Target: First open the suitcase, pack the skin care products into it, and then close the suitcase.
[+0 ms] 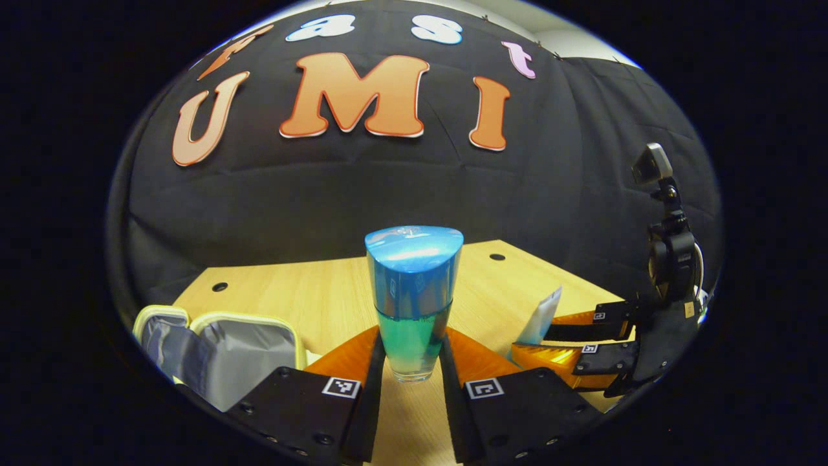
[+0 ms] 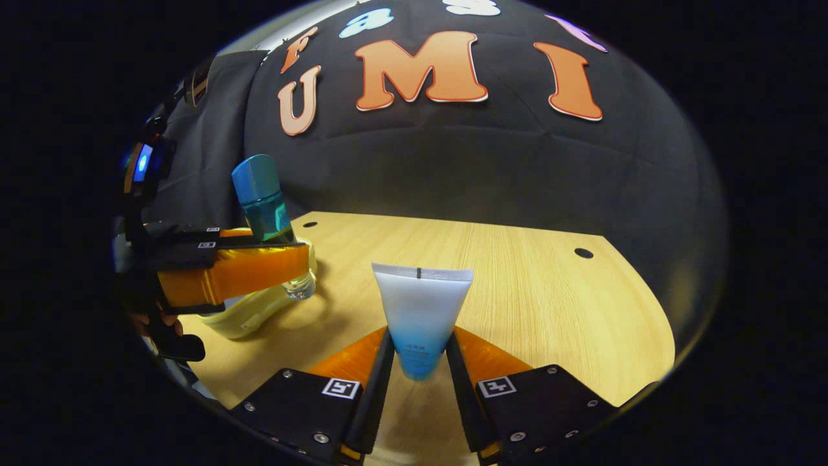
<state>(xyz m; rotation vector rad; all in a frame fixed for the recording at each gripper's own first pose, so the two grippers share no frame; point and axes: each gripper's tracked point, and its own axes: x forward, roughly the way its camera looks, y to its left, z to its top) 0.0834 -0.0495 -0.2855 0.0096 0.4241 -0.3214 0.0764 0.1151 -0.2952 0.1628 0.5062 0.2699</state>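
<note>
Suitcase (image 1: 220,353), open, lies left of the left gripper (image 1: 409,362), clamped on an upright bottle (image 1: 413,298); right gripper (image 2: 419,362) is clamped on a tube (image 2: 422,310).

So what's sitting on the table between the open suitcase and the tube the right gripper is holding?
Nothing rests there: in the left gripper view, bare table lies between the suitcase and tube, with only the left gripper holding the blue bottle above it.

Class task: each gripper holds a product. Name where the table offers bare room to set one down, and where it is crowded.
Bare wood lies beyond the tube, toward the black cloth wall and the table's right edge. Crowded: the open suitcase beside the bottle.
</note>
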